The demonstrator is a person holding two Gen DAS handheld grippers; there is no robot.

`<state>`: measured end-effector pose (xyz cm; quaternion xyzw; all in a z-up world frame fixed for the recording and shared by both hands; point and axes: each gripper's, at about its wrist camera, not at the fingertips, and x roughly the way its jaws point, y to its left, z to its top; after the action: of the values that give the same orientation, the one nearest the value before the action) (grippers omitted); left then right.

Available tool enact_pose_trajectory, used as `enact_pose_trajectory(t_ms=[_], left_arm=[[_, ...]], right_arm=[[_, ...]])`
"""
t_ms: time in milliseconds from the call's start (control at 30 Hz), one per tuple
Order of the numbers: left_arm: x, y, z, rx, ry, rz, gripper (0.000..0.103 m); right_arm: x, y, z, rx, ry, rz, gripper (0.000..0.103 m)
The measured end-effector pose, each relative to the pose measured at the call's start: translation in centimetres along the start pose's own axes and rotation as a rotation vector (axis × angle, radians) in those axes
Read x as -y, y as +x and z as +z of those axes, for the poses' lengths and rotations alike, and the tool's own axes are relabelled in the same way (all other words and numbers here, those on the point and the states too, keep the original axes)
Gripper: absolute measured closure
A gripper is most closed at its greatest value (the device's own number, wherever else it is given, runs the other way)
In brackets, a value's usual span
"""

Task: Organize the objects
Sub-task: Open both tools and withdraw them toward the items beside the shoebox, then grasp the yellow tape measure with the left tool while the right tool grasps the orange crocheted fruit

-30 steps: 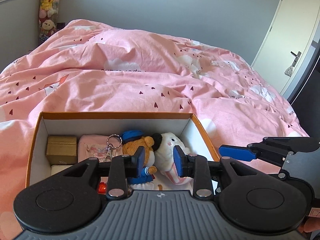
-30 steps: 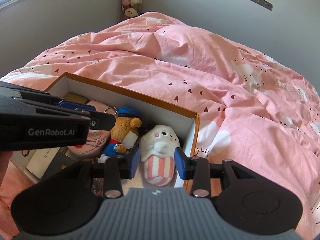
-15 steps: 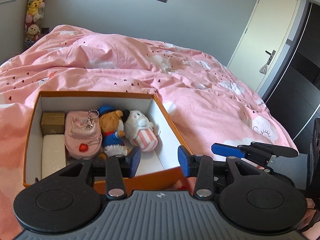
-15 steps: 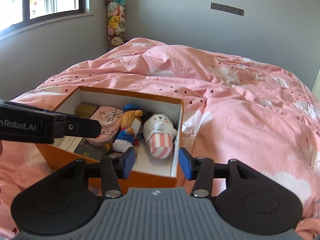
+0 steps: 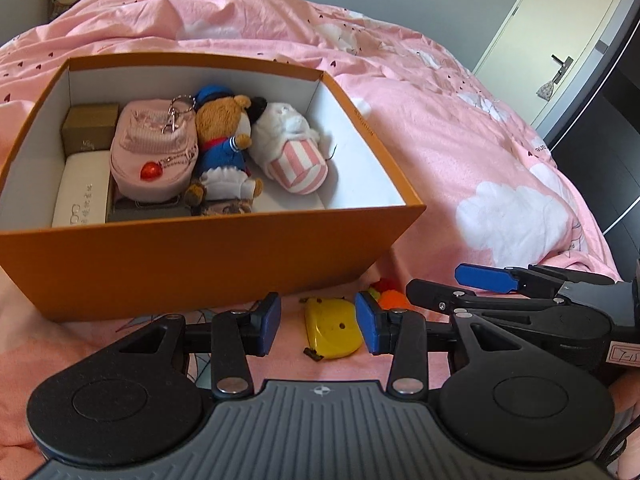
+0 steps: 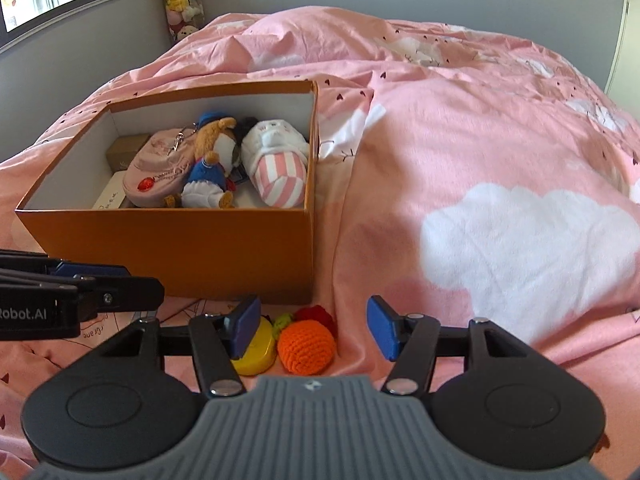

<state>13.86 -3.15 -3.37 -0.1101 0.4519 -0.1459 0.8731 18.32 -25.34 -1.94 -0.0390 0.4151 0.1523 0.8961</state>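
Now, from the left wrist view, the left hand-held gripper (image 5: 316, 326) hangs low over the pink quilted bed (image 5: 460, 152) with its blue pads apart and nothing pressed between them. The flat yellow plastic case (image 5: 330, 330) lies on the bed straight ahead in the gap, its long side running away from the camera, so the jaws already straddle its narrow width. Just behind stands the open orange cardboard box (image 5: 200, 256), holding the brown plush bear in blue clothes (image 5: 222, 148) and other soft toys. The right hand-held gripper (image 5: 484, 278) reaches in from the right.

From the right wrist view, the right hand-held gripper (image 6: 312, 328) has its jaws opening, empty, and the round orange crocheted ball (image 6: 306, 346) sits on the bed between them, nearer the left pad. This view shows what the other barely does: the ball touches the yellow case (image 6: 256, 350), with a small red crocheted piece (image 6: 318, 316) behind. Each hand looks nearest its own item, and a pick towards the box (image 6: 180, 248) seems likely.
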Motion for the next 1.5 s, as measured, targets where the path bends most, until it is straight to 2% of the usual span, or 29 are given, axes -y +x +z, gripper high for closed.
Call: enact_pose_trajectory(t_ms=[200,400,567,833,967,1100,1300,1500], left_arm=[[-1.1,1.7,-0.3,-0.054,-0.036,0.015,0.056],[-1.8,2.5,-0.6,-0.079,-0.067,0.011,0.056],[-2.1,3.0,-0.8,-0.098,-0.082,0.005,0.056],[-1.9,3.7,-0.9,-0.126,-0.068,-0.034,0.056],[-1.1,4.3,-1.0,-0.144,-0.039,-0.049,0.050],[0.3,5.2,-0.9,-0.151,0.014,-0.061,0.046],[2.2,7.1,-1.1,-0.174,0.089,-0.019,0.045],[2.4,8.9,-0.9,-0.195,0.071,0.011,0.044]], right_arm=[[0.9,2.4,-0.3,-0.078,0.045,0.040,0.049],[0.7,4.3,-0.7,-0.133,0.039,0.062,0.050],[0.8,5.9,-1.1,-0.178,0.046,0.066,0.060],[0.8,6.0,-1.3,-0.173,0.047,0.064,0.061],[0.7,5.0,-1.0,-0.145,0.052,0.023,0.061],[1.6,4.1,-0.7,-0.128,0.103,0.020,0.061],[3.7,3.9,-0.5,-0.124,0.201,0.036,0.061],[4.0,4.4,-0.7,-0.133,0.212,0.041,0.061]])
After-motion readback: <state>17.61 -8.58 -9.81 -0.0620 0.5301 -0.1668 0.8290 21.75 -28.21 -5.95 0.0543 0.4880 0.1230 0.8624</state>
